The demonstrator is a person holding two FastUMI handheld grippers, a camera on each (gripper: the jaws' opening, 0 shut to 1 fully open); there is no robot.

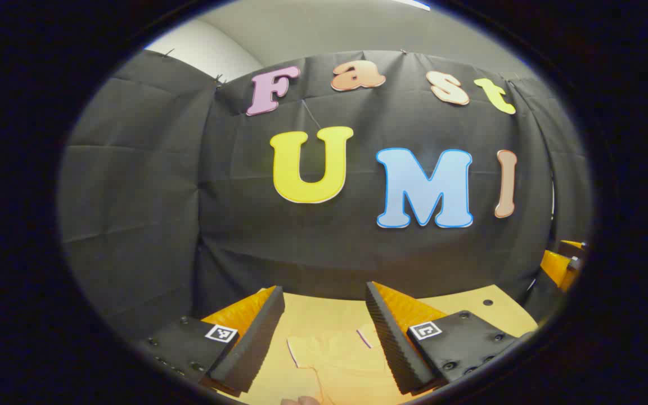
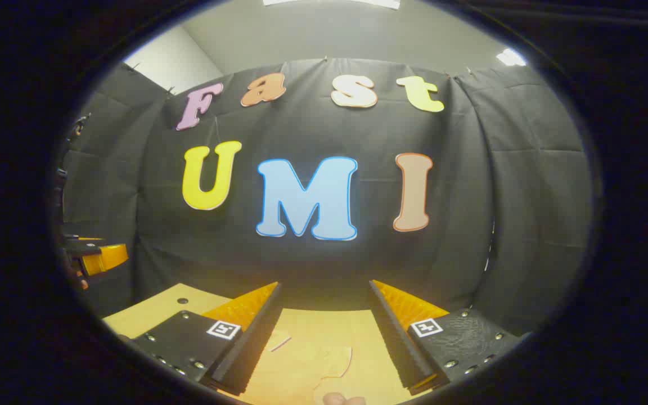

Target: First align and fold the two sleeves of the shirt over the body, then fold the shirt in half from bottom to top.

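A pale cream shirt lies flat on the tan table, seen low between my left gripper's fingers. My left gripper is held above it, open, with nothing between its fingers. In the right gripper view the same shirt lies on the table, with thin dark-edged hems showing. My right gripper also hovers above the cloth, open and holding nothing. Much of the shirt is hidden below both views.
The black cloth wall stands close behind the table's far edge. The right gripper shows at the right rim of the left gripper view, and the left gripper at the left rim of the right gripper view.
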